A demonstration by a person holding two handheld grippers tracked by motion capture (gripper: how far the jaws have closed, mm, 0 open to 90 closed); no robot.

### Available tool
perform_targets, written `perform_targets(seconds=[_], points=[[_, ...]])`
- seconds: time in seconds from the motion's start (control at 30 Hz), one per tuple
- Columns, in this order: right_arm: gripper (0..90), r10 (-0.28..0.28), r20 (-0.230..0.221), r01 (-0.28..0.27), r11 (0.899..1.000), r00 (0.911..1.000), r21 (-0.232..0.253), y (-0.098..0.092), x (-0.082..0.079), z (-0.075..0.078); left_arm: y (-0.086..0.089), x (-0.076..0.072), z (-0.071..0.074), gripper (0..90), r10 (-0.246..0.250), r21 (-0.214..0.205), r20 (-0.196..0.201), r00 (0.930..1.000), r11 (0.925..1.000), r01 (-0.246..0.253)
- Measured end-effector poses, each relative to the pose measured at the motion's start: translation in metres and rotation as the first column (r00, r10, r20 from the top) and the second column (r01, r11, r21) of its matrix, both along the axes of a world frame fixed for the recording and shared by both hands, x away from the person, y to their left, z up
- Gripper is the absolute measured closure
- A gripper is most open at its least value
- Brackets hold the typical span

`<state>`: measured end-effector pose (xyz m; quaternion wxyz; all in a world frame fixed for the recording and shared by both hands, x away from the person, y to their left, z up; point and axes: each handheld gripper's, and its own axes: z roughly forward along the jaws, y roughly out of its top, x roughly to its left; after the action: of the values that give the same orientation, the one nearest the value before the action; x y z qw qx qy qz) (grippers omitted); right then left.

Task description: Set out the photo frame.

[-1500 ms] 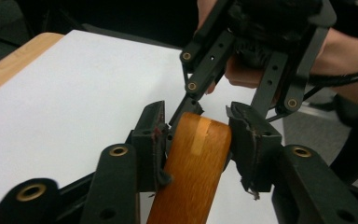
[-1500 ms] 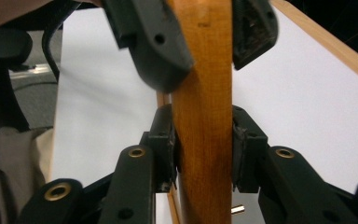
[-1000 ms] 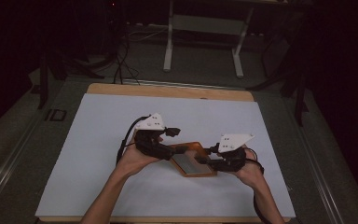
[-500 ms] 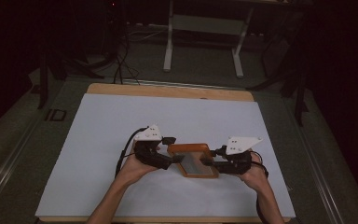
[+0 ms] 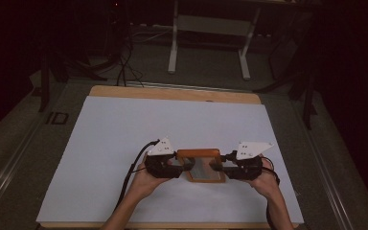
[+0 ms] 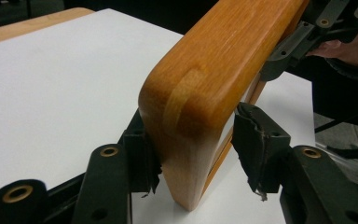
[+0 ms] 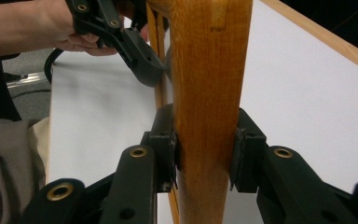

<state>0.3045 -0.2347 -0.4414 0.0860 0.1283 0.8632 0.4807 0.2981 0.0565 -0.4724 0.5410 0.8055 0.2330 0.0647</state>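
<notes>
A wooden picture frame with a grey panel stands tilted on its lower edge near the front of the white table top. My left gripper is shut on its left side, my right gripper on its right side. In the left gripper view a rounded corner of the frame sits between the black jaws of my left gripper, with the other gripper clamped farther along. In the right gripper view my right gripper pinches the frame's upright rail from both sides, and the left gripper holds the far side.
The white sheet lies on a wooden board whose far edge shows behind it. Beyond the table stand a metal table base and dark cables on the floor. A black cable trails from the left gripper across the sheet.
Both hands have drawn back toward the front edge. The frame has turned from skewed to square with the table and is tipped up between the two grippers.
</notes>
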Motion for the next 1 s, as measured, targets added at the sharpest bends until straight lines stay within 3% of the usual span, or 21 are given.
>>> perform_targets(seconds=[0.1, 0.33, 0.57, 0.8, 1.0], points=[[64.9, -0.009, -0.002, 0.009, 1.000, 1.0000, -0.016, 0.000, 0.001, 0.000, -0.001, -0.003, 0.001, 56.1, 0.002, 0.008, 0.017, 0.9999, 1.0000, -0.002], [64.1, -0.014, -0.016, 0.014, 1.000, 0.9998, 0.002, 0.001, 0.003, -0.004, 0.001, -0.005, 0.005, 56.3, 0.024, 0.017, 0.032, 0.9992, 0.9995, -0.025], [62.5, -0.027, -0.038, 0.028, 0.999, 0.9989, 0.029, 0.021, 0.008, -0.009, 0.023, -0.006, 0.014, 56.5, 0.060, 0.008, 0.039, 0.9974, 0.9981, -0.061], [61.2, -0.042, -0.084, 0.047, 0.997, 0.9956, 0.059, 0.049, 0.014, -0.016, 0.048, -0.005, 0.014, 55.5, 0.104, 0.021, -0.005, 0.9945, 0.9943, -0.104], [61.0, -0.044, -0.136, 0.057, 0.994, 0.9898, 0.094, 0.060, 0.016, -0.025, 0.056, -0.005, 0.015, 54.8, 0.126, 0.013, -0.027, 0.9916, 0.9919, -0.126]])
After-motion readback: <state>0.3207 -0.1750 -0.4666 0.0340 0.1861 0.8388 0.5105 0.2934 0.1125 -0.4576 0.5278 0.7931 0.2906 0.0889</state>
